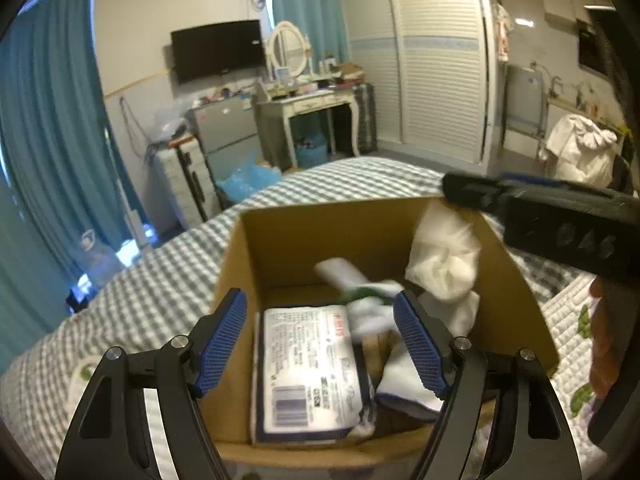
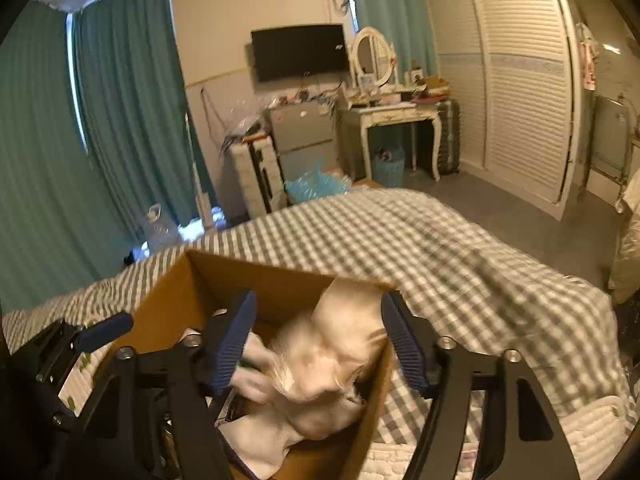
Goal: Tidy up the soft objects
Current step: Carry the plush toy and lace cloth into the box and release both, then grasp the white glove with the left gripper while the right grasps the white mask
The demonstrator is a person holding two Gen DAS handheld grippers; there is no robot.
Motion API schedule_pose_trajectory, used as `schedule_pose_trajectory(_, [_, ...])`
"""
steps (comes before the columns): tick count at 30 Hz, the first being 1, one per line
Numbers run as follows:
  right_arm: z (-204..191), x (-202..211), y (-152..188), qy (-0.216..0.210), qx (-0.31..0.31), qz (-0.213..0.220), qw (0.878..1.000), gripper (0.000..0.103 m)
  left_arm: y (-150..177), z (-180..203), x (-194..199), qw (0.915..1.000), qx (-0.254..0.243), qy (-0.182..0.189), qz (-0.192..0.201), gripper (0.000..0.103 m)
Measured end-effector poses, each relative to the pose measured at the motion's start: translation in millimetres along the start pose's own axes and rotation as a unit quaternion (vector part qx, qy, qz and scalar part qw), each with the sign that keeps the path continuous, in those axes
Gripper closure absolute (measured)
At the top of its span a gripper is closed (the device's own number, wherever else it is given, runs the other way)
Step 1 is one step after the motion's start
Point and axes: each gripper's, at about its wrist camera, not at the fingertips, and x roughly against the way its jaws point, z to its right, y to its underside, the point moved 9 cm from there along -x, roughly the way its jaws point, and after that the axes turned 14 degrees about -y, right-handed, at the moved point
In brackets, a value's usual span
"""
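Note:
An open cardboard box (image 1: 280,240) stands on the bed. Inside lie a wrapped tissue pack (image 1: 308,368), a white and green cloth (image 1: 360,292) and a white piece with a dark edge (image 1: 404,384). My left gripper (image 1: 320,300) hovers open over the box's near side, with nothing pressed between its blue pads. My right gripper (image 2: 319,298) is open above the box's (image 2: 168,300) right corner. A bunched white cloth (image 2: 320,364), blurred, hangs loose below and between its fingers, against the box's right wall. The same white cloth (image 1: 444,256) shows under the right gripper (image 1: 460,192) in the left wrist view.
The bed carries a grey-and-white checked cover (image 1: 160,272) and, at the right, a white quilted pad with green prints (image 1: 572,320). A hand (image 1: 604,344) holds the right tool. Beyond the bed are a dressing table (image 2: 400,116), a small fridge (image 2: 300,136) and a louvred wardrobe (image 2: 520,80).

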Motion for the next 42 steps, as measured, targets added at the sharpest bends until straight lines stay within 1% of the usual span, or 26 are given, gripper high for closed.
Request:
schedule_pose_trajectory(3, [-7,29,-14,0.008,0.003,0.013,1.000,0.032,-10,-13,25,0.9999,0.005,-0.008,0.007,0.026])
schedule_pose_trajectory(4, [-12,44,-21,0.011,0.009,0.019,1.000,0.032,-17,-18,32,0.9999,0.006,-0.011,0.011,0.026])
schedule_pose_trajectory(7, [-30,85,-38,0.020,0.023,0.035,0.999,0.029,-33,-34,72,0.9992,0.015,-0.018,0.034,0.026])
schedule_pose_trajectory(11, [-60,156,-62,0.030,0.044,0.064,0.997,0.020,-55,-58,140,0.9964,0.033,-0.025,0.074,0.026])
schedule_pose_trajectory(12, [-66,168,-67,0.030,0.047,0.066,0.996,0.019,-58,-62,152,0.9958,0.037,-0.025,0.080,0.024])
schedule_pose_trajectory(13, [-73,181,-69,0.029,0.051,0.068,0.996,0.017,-61,-69,171,0.9947,0.046,-0.026,0.088,0.011])
schedule_pose_trajectory(14, [-82,199,-71,0.027,0.058,0.071,0.995,0.015,-63,-75,178,0.9940,0.053,-0.027,0.092,0.008])
schedule_pose_trajectory(15, [-87,209,-71,0.027,0.062,0.071,0.995,0.013,-64,-80,194,0.9928,0.062,-0.025,0.100,0.007])
schedule_pose_trajectory(16, [-93,220,-70,0.028,0.067,0.070,0.995,0.008,-65,-81,205,0.9924,0.063,-0.021,0.104,0.007])
schedule_pose_trajectory(17, [-98,233,-67,0.029,0.073,0.069,0.995,0.006,-64,-83,215,0.9923,0.063,-0.019,0.105,0.007])
schedule_pose_trajectory(18, [-101,242,-65,0.029,0.076,0.071,0.994,0.005,-62,-84,225,0.9922,0.061,-0.022,0.107,0.006])
schedule_pose_trajectory(19, [-103,252,-60,0.027,0.077,0.072,0.994,0.001,-59,-84,233,0.9919,0.059,-0.026,0.110,0.006])
schedule_pose_trajectory(22, [-101,263,-42,0.024,0.075,0.059,0.995,0.000,-43,-85,246,0.9903,0.056,-0.048,0.118,0.007])
schedule_pose_trajectory(24, [-98,262,-25,0.025,0.074,0.046,0.996,0.000,-29,-85,245,0.9894,0.057,-0.066,0.116,0.007])
schedule_pose_trajectory(26, [-93,255,2,0.025,0.073,0.024,0.997,0.000,-14,-81,240,0.9893,0.059,-0.071,0.113,0.007])
schedule_pose_trajectory(29, [-82,235,41,0.022,0.071,-0.010,0.997,0.000,21,-69,218,0.9941,0.057,-0.059,0.072,0.007])
schedule_pose_trajectory(32, [-63,204,82,0.026,0.058,-0.049,0.997,0.000,55,-59,190,0.9958,0.057,-0.059,0.040,0.007])
schedule_pose_trajectory(34, [-53,189,101,0.027,0.045,-0.066,0.996,0.000,77,-52,171,0.9967,0.056,-0.057,0.014,0.007])
schedule_pose_trajectory(38, [-31,146,140,0.018,0.016,-0.106,0.994,0.000,119,-34,126,0.9954,0.066,-0.055,-0.043,0.007])
schedule_pose_trajectory(39, [-28,137,148,0.018,0.013,-0.114,0.993,0.000,129,-32,121,0.9946,0.069,-0.055,-0.054,0.007])
schedule_pose_trajectory(42, [-16,102,173,0.010,-0.007,-0.142,0.990,0.008,150,-24,101,0.9913,0.089,-0.049,-0.084,0.007])
